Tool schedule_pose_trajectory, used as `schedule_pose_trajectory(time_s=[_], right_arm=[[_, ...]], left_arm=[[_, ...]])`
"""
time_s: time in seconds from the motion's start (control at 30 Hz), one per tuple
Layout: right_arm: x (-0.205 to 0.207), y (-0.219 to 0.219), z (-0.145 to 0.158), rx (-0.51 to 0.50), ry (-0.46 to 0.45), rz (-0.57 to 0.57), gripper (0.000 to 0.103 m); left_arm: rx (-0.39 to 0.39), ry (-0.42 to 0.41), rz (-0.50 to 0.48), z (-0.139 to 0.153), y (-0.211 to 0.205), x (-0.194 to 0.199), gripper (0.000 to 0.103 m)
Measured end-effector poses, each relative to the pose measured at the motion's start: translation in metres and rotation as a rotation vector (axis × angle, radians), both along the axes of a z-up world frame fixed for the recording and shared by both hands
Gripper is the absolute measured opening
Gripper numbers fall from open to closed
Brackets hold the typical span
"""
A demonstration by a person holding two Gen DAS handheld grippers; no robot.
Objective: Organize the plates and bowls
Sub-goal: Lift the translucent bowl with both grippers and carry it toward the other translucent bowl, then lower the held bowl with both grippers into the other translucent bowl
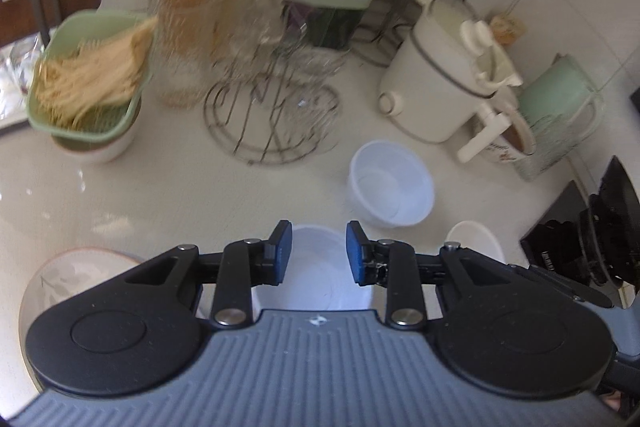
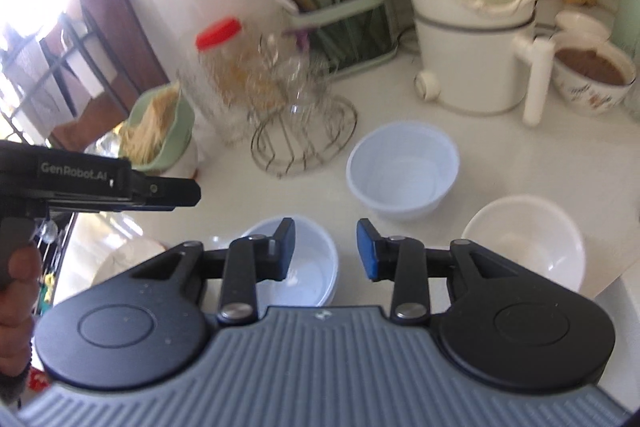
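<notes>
We hold the left gripper (image 1: 319, 253) above the near white bowl (image 1: 316, 279), its jaws spread wide with nothing between them. The right gripper (image 2: 326, 249) hangs just right of that same bowl (image 2: 304, 267), jaws likewise wide and empty.

Only the left wrist view shows us the patterned plate (image 1: 68, 275), lying flat at the near left corner of the counter (image 1: 160, 187). Only the right wrist view shows the whole cream bowl (image 2: 524, 247) at the right; from the left we catch just its rim (image 1: 476, 239). The right view alone also shows the brown-filled floral bowl (image 2: 592, 75) behind the white appliance (image 2: 472, 39).

The far white bowl (image 1: 390, 183) (image 2: 402, 173) sits between the near bowl and the wire rack (image 1: 272, 115) (image 2: 304, 135). All three bowls stand upright, mouths up; being round, they show no long axis. They stand apart from one another.
</notes>
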State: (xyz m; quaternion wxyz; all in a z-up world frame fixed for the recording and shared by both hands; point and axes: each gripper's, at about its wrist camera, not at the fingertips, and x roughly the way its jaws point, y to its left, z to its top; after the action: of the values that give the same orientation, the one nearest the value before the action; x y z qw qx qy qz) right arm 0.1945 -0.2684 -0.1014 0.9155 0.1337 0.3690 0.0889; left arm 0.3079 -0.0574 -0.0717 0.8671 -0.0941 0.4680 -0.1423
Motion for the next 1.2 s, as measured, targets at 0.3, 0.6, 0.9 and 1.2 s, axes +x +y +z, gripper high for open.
schedule_pose_trajectory(time_s=[0.3, 0.6, 0.9, 1.2], right_arm=[[-0.014, -0.017, 0.034, -0.018, -0.106, -0.058, 0.037], [-0.025, -0.036, 0.037, -0.049, -0.122, -0.107, 0.037], [-0.026, -0.054, 0.030, -0.047, -0.102, -0.154, 0.037], [-0.013, -0.065, 0.020, -0.030, -0.064, -0.167, 0.037]], left_arm=[[-0.014, -0.068, -0.053, 0.028, -0.017, -0.009, 0.034], [-0.020, -0.070, -0.115, 0.026, -0.044, -0.008, 0.034], [-0.003, -0.044, -0.170, 0.016, -0.070, -0.001, 0.034], [0.021, -0.011, -0.174, 0.004, -0.085, 0.015, 0.034]])
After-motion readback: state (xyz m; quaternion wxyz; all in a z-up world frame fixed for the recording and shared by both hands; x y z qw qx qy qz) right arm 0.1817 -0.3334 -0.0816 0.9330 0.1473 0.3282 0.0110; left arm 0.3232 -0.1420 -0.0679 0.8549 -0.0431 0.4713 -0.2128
